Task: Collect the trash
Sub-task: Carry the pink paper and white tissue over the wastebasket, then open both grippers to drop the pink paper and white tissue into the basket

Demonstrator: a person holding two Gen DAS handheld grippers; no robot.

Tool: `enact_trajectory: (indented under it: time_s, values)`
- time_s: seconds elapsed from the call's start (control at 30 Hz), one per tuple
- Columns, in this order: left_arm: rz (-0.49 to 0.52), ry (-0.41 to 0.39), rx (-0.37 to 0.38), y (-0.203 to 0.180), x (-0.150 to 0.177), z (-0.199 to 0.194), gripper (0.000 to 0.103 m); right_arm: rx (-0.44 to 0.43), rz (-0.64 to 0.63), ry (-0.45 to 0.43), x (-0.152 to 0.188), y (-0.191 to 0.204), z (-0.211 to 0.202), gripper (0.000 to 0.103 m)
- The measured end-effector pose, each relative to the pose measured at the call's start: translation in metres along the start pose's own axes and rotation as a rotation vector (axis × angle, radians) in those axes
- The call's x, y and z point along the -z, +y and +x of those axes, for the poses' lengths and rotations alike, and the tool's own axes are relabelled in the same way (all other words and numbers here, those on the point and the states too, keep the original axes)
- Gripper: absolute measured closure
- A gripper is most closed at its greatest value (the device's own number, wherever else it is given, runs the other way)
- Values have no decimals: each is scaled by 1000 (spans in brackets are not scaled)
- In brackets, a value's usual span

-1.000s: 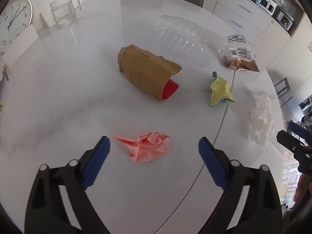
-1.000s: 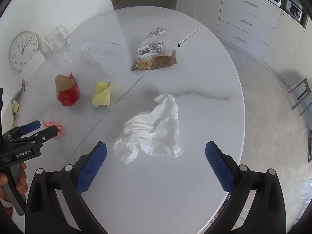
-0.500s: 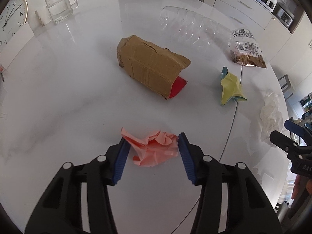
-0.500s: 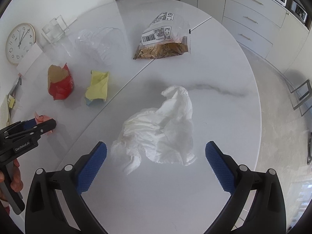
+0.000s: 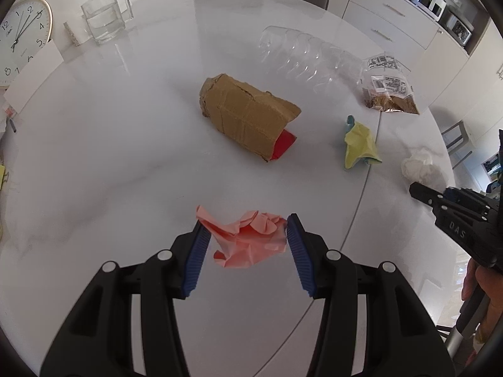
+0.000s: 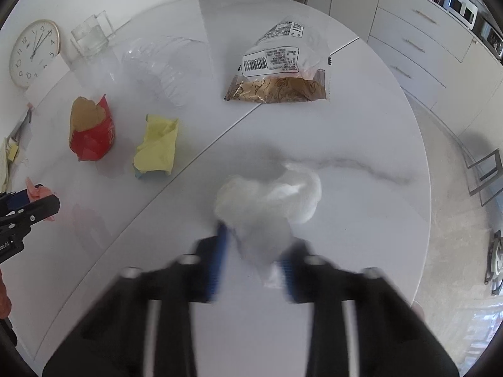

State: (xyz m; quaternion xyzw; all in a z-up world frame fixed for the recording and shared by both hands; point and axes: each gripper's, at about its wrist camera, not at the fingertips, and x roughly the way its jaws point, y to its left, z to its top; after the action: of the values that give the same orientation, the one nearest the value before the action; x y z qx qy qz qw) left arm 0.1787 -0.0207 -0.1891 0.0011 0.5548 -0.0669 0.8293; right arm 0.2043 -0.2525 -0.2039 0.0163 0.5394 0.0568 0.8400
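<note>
Item: pink paper wad (image 5: 248, 238), between my left gripper (image 5: 245, 245) jaws, clenched on it. White tissue (image 6: 267, 201), right gripper (image 6: 251, 257) jaws closing round it; grip blurred, cannot tell.

The crumpled pink paper wad (image 5: 248, 238) is lying on the round white marble desk (image 5: 125, 163), sitting between the two fingers of the left claw (image 5: 245, 248). Behind it, toward the desk's middle, the torn brown cardboard carton with red lining (image 5: 248, 119) is lying on its side. Right of the carton the crumpled yellow paper (image 5: 358, 147) is resting, and behind both the clear ribbed plastic bottle (image 5: 301, 59) and the clear labelled snack bag (image 6: 279, 72) are lying. The crumpled white tissue (image 6: 267, 207) is sitting nearest the right edge, seemingly pinched in the blurred right claw (image 6: 254, 264). The glass mug (image 5: 105, 15) and round wall clock (image 5: 22, 34) are standing at the far left.
</note>
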Motion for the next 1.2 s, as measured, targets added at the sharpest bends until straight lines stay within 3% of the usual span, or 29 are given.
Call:
enact_trajectory:
  time_s: [0.33,0.47,0.77,1.2]
  values:
    - [90,-48,45,-48,11,-41,54,-24,83,-86,38,-38,-68,89]
    - [180,-69,74,-95,22,-60,54,-8,116,-109,72,-63,-106,89]
    - [347,-61,218,-210,52,-87,53,77,250,-138,153,-135,-173,86]
    - [625,-1,393,-382,117,-93,53,213,456,-160,254,-231,-224,86]
